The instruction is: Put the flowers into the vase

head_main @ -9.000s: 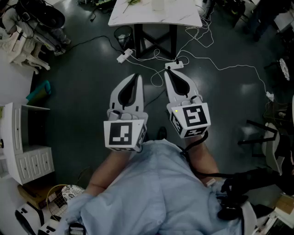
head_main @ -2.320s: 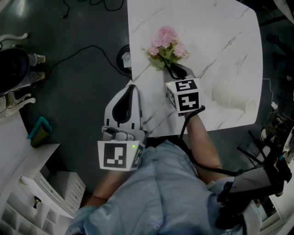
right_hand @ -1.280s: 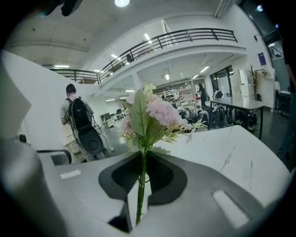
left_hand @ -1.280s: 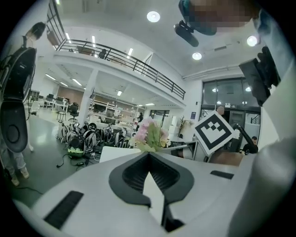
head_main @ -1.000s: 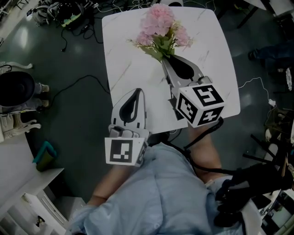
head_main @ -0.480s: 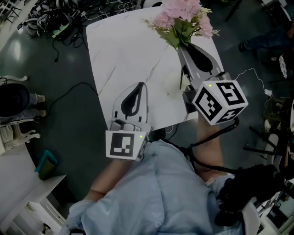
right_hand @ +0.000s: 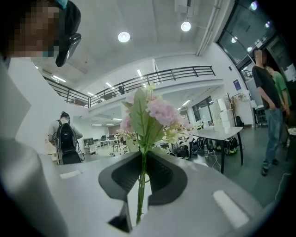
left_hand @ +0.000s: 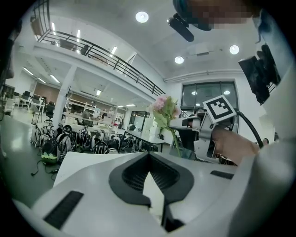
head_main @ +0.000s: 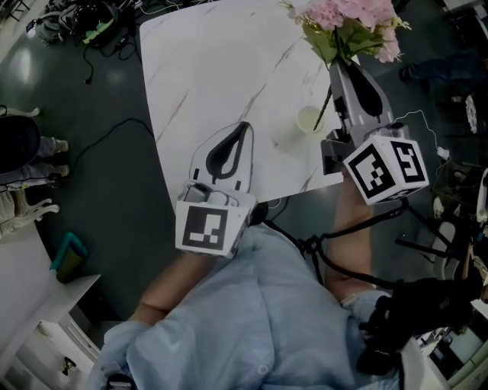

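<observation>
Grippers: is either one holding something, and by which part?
The right gripper holds the pink flowers by their green stems, pinched between its fingers. The left gripper holds nothing.

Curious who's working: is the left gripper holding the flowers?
No, the right gripper clamps the flowers by their stems; the left gripper is empty.

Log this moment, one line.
right gripper: shut on flowers | flowers: stems near vase mouth | left gripper: shut, empty | vase: upright on table

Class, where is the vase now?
In the head view, the vase sits on the white table near its right edge, just left of the right hand-held gripper holding the flowers.
</observation>
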{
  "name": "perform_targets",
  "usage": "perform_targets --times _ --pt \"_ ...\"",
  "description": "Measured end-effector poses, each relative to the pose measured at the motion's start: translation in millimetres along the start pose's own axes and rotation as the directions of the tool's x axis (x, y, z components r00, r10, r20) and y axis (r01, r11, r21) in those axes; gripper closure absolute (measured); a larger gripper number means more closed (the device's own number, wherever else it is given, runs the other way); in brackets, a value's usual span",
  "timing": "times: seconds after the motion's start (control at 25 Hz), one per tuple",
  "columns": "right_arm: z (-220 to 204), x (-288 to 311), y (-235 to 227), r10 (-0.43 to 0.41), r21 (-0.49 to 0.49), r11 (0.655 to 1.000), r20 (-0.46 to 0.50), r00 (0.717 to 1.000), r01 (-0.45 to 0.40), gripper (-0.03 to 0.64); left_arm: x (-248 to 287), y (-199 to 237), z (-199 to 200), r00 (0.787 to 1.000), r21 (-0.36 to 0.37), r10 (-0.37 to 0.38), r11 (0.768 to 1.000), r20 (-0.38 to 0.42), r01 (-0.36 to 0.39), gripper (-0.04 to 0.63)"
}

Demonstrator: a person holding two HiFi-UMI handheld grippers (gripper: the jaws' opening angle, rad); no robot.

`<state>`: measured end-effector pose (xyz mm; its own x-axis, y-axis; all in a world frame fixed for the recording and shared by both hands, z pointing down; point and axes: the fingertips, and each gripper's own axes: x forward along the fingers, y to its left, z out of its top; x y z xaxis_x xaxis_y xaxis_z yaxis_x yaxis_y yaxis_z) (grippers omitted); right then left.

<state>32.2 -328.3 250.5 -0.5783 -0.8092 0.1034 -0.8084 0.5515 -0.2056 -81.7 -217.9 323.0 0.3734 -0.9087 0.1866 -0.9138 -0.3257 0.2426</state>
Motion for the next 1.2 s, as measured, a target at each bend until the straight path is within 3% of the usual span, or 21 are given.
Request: perform_targets --times 0.52,1.2 --pt "-31 3 -12 -0.03 0.002 1.0 0.006 1.0 0.03 0.584 1 15 -18 0.998 -0.02 -0.002 1.0 -0.055 0.001 0.591" --pt "-63 -13 -3 -0.013 -0.064 0.998 0.032 0.999 0.015 0.578 2 11 -35 0.993 -0.016 -0.046 0.999 -0.111 0.045 0.592"
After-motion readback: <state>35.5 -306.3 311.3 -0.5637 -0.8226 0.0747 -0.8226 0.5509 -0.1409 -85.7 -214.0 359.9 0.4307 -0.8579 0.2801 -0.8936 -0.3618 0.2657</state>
